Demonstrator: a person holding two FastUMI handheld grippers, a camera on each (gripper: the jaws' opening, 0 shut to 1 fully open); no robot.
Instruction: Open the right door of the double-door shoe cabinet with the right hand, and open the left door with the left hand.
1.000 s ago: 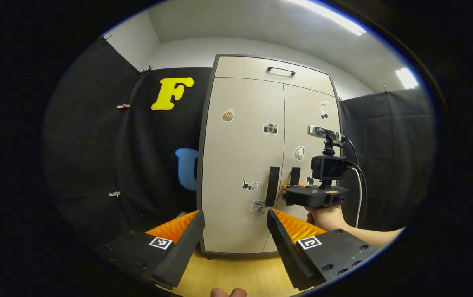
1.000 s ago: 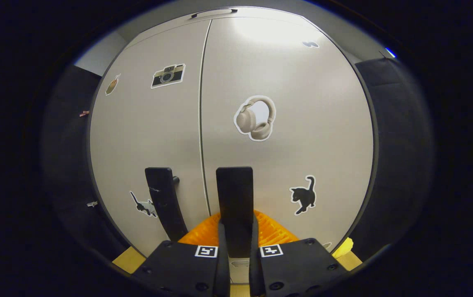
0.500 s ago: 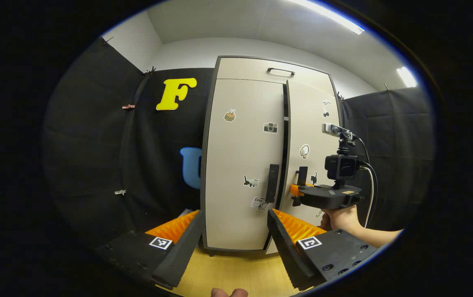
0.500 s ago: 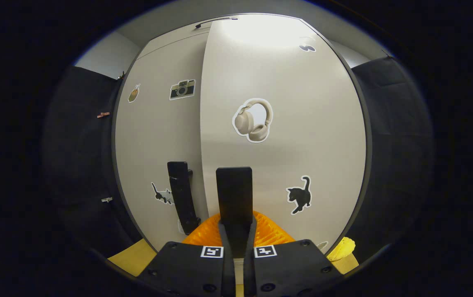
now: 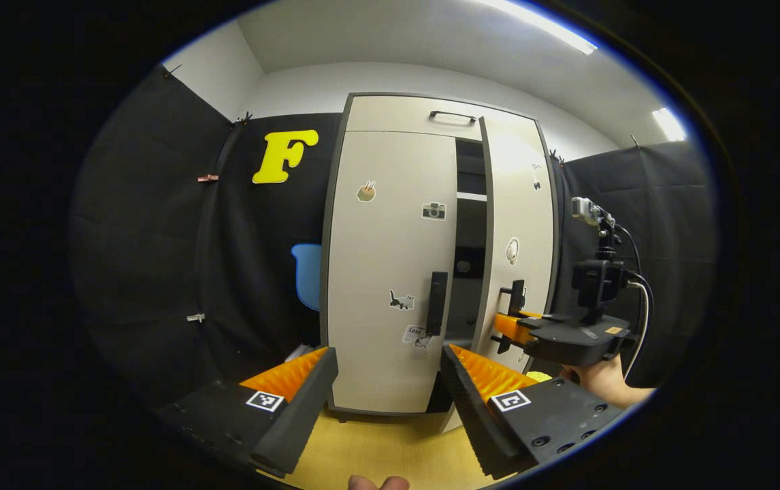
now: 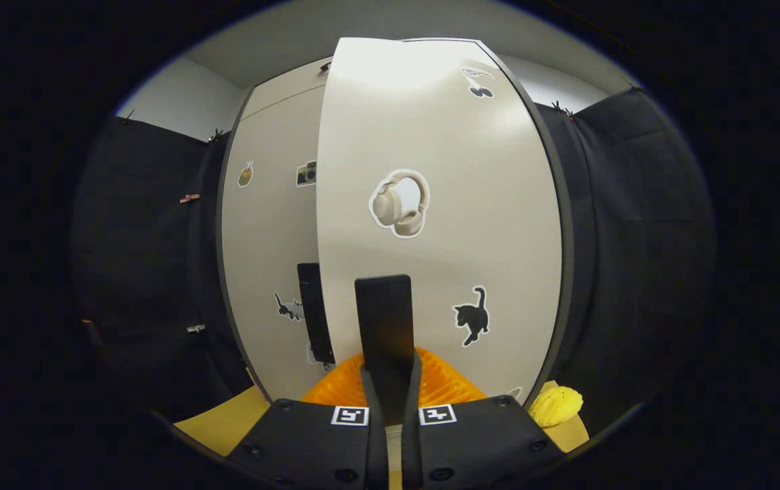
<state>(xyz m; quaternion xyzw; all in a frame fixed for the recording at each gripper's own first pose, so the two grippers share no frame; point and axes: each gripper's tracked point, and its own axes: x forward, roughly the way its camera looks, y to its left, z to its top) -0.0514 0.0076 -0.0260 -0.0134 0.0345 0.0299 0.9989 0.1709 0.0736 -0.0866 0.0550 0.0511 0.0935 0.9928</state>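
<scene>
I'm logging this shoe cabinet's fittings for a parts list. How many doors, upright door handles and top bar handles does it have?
Doors: 2, the left door and the right door
Upright door handles: 2, the left handle and the right handle
Top bar handle: 1
Total: 5

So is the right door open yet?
Partly open: the right door stands swung out, a dark gap beside the shut left door.
</scene>
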